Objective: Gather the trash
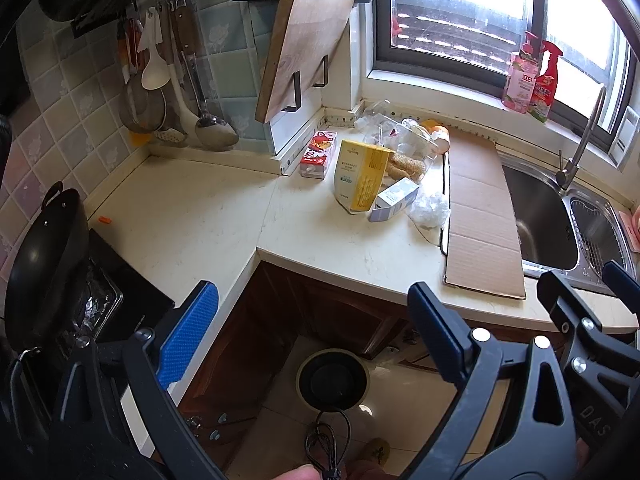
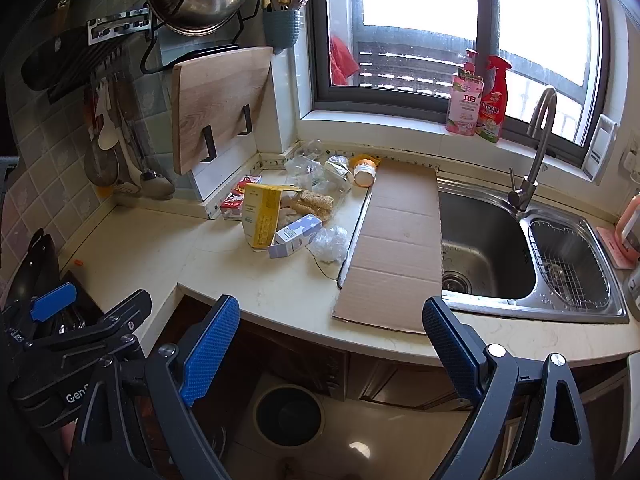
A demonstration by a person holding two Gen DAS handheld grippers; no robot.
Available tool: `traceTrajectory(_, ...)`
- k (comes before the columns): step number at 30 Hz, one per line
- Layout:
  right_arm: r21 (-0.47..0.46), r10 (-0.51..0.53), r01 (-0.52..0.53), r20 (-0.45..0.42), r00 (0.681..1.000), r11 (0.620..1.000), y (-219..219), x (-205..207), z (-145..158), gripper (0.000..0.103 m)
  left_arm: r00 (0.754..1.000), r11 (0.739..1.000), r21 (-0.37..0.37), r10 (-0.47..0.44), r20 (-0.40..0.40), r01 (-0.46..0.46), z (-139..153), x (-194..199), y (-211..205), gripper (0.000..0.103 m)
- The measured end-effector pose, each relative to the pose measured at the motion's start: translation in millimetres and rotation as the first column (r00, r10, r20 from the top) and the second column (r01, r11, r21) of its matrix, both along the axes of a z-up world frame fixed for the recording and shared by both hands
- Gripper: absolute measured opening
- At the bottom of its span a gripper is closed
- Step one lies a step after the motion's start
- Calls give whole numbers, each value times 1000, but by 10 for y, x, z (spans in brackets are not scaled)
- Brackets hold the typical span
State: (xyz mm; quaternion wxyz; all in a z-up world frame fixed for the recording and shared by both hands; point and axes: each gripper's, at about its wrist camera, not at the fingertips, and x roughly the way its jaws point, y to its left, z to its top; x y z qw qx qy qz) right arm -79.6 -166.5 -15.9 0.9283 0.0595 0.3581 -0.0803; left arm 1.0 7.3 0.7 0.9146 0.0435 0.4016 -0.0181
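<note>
A pile of trash lies on the cream counter near the corner: a yellow carton, a small white-blue box, a red-white box, crumpled clear plastic, a clear wrapper with brown bars and an orange-capped cup. A flat cardboard sheet lies beside it. On the floor below stands a round dark bin. My left gripper and right gripper hang open in front of the counter edge, holding nothing.
A steel sink with a tap and drain basket lies right of the cardboard. A chopping board leans in the corner, and utensils hang on the tiled wall. A black wok sits on the hob at left. Two bottles stand on the sill.
</note>
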Motion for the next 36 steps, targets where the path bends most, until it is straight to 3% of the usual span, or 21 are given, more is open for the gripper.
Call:
traceTrajectory(28,-14,5,-5,2,1000,1000,112,-117,23,94,999,999,-2,-33,-23,33,-28,-100,30,93)
traceTrajectory(36,-18,12,-11,3,1000,1000,117,-143,22,94,999,999,-2,-43,-21,43,-11,-140,24,88)
